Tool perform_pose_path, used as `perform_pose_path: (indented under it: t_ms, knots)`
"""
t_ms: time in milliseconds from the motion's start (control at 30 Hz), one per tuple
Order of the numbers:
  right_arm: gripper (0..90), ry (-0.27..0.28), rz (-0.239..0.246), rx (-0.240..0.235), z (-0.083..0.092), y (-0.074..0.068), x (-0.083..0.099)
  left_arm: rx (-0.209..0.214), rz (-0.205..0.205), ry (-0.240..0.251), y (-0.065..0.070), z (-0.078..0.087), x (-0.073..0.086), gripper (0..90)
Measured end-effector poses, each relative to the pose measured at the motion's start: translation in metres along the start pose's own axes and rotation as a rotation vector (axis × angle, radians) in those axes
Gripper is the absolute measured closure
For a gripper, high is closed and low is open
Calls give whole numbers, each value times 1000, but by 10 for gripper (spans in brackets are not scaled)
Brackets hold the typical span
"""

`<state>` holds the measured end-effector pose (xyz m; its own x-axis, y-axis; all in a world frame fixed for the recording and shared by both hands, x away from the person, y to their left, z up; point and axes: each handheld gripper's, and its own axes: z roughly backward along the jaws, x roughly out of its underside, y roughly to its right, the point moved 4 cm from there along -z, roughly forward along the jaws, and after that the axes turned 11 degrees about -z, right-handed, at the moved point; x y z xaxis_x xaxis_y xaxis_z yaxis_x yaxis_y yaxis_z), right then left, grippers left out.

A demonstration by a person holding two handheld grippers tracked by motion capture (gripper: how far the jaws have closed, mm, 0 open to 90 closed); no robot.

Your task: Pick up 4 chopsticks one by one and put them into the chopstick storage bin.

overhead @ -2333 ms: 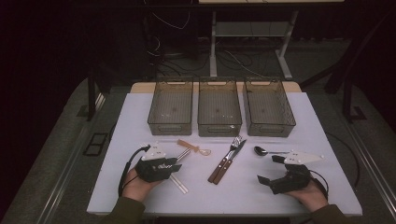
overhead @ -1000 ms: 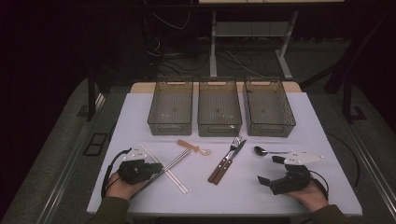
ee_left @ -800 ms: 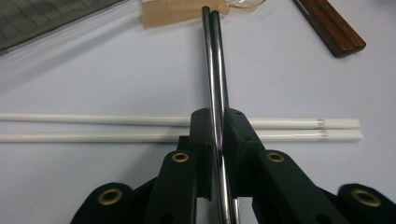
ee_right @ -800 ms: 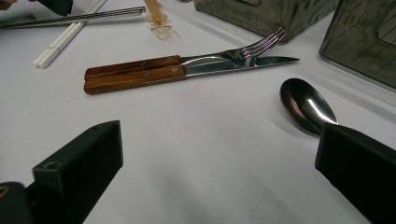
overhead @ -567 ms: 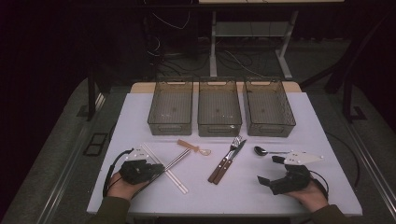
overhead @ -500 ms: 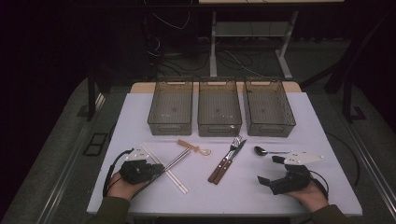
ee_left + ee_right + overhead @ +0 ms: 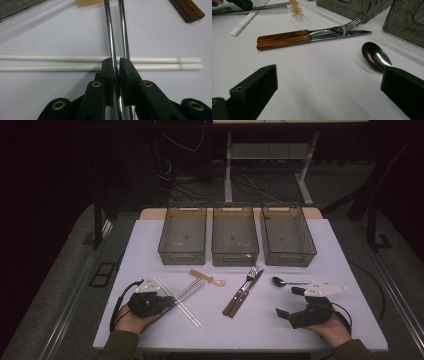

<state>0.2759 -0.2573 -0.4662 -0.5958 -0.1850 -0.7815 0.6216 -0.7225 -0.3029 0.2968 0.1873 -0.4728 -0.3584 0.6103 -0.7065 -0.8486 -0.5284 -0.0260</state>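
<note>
My left gripper (image 7: 167, 302) (image 7: 115, 62) lies low on the white table (image 7: 145, 250) at the near left, shut on one of two metal chopsticks (image 7: 191, 289) (image 7: 110, 30). The second metal chopstick runs just beside its right jaw. These cross over a pair of white chopsticks (image 7: 189, 314) (image 7: 50, 63). My right gripper (image 7: 289, 301) (image 7: 329, 82) rests at the near right, open with nothing between its jaws. Ahead of it lie a metal spoon (image 7: 280, 281) (image 7: 375, 56) and a wooden-handled fork and knife (image 7: 243, 292) (image 7: 287, 38).
Three see-through bins (image 7: 183, 236) (image 7: 235, 235) (image 7: 287, 236) stand in a row at the back of the table. A small tan spoon (image 7: 205, 277) (image 7: 295, 8) lies in front of the left bin. Bare table stretches between my two grippers.
Since the oldest frame my left gripper has shifted left along the near edge; over the last second it has kept still. The right gripper has not moved.
</note>
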Motion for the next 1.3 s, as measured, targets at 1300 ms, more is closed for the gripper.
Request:
perform_pose_path:
  t_ms: [1300]
  knots:
    - [10, 5, 10, -12, 0, -1, -1, -29, 20, 16, -4, 4, -4, 851]
